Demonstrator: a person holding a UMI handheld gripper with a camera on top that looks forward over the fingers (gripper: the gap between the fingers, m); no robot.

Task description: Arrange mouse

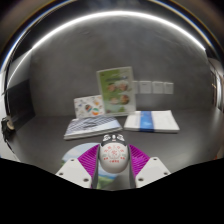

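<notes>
White mouse (pixel 114 157), with a reddish mark on its top, is sitting between the purple pads (pixel 88 160) of the gripper (pixel 113 168); both fingers appear to be pressing its sides, so the claw is clamped on it, likely carrying it toward a spot on the grey desk (pixel 50 148). Striped booklet (pixel 92 127) and blue-banded paper (pixel 152 122) are lying flat just beyond the fingers. Green-edged card (pixel 116 88) is standing upright against the wall, a smaller card (pixel 89 105) leaning beside it.
</notes>
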